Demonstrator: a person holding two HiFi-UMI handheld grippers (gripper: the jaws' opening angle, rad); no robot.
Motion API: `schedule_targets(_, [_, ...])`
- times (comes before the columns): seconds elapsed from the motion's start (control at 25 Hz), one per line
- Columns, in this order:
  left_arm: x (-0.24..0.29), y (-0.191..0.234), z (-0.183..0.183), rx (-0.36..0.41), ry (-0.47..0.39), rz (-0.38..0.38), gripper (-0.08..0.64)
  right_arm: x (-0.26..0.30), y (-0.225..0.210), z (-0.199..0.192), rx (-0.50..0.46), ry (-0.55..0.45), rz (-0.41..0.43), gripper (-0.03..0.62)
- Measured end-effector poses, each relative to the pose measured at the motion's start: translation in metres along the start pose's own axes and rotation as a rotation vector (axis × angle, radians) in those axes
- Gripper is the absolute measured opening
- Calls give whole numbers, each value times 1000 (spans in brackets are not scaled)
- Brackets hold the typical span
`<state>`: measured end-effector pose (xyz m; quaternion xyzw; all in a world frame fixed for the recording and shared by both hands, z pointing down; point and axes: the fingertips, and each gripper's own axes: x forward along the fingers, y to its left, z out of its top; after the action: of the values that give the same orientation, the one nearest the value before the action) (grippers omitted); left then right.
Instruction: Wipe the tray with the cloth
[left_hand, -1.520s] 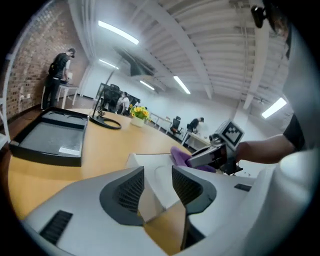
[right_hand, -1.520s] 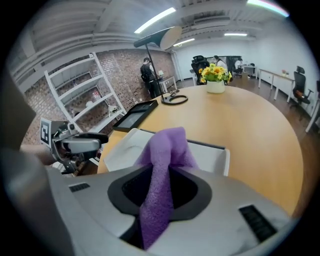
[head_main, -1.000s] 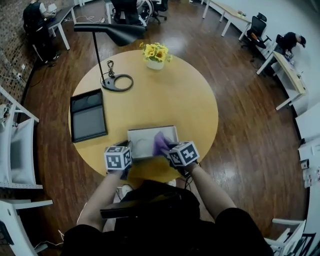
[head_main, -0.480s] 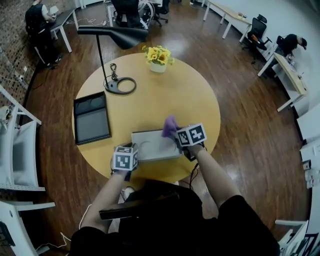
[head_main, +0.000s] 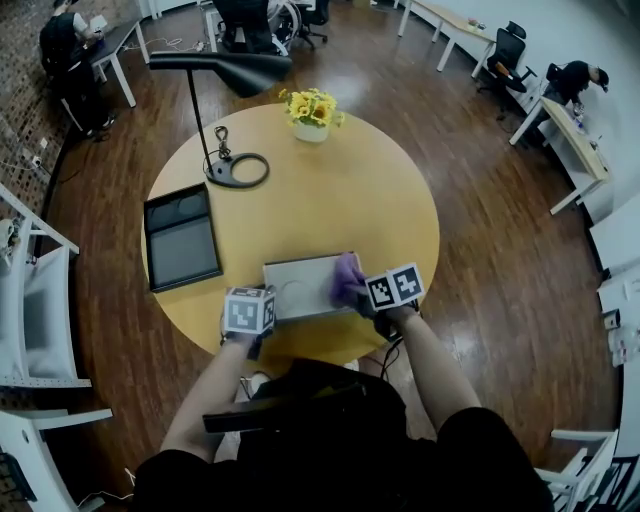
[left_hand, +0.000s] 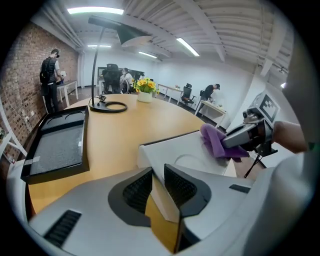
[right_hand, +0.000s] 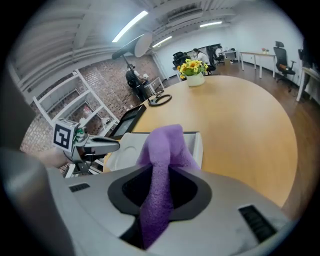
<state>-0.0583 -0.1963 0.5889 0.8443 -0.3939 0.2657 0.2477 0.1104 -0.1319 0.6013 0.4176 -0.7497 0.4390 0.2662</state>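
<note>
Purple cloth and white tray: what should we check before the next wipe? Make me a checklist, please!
1. The purple fuzzy cloth is pinched in the right gripper: ok.
2. The left gripper is clamped on the near rim of the white rectangular tray: ok.
3. The cloth is over the tray's right end: ok.
4. The cloth is pressing on the tray floor: cannot tell.
5. The tray sits on the round wooden table, inside its edge: ok.
</note>
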Motion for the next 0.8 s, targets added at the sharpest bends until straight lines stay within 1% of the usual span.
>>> schedule_targets(0.16, [-1, 0, 6, -8, -3, -23, 67, -7, 9, -16, 2, -34, 17, 92])
schedule_targets(0.36, [1, 2, 3, -22, 2, -23, 69, -23, 18, -23, 27, -138, 1, 92])
schedule_targets(0.48, [-1, 0, 1, -28, -4, -19, 69, -32, 20, -32, 65, -185, 39, 92])
schedule_targets(0.56, [0, 1, -2, -43, -13, -10, 69, -37, 20, -38, 92, -191, 77, 92])
schedule_targets(0.64, [-1, 3, -2, -54, -28, 3, 69, -43, 18, -40, 79, -193, 121, 92])
schedule_targets(0.72, [-4, 3, -3, -60, -35, 14, 69, -58, 12, -25, 40, -246, 142, 92])
schedule_targets(0.76, [-4, 1, -5, -59, -27, 15, 95, -67, 4, -12, 30, -290, 137, 92])
schedule_targets(0.8, [-4, -2, -7, -59, -15, 12, 210, -73, -8, 2, 32, -333, 123, 93])
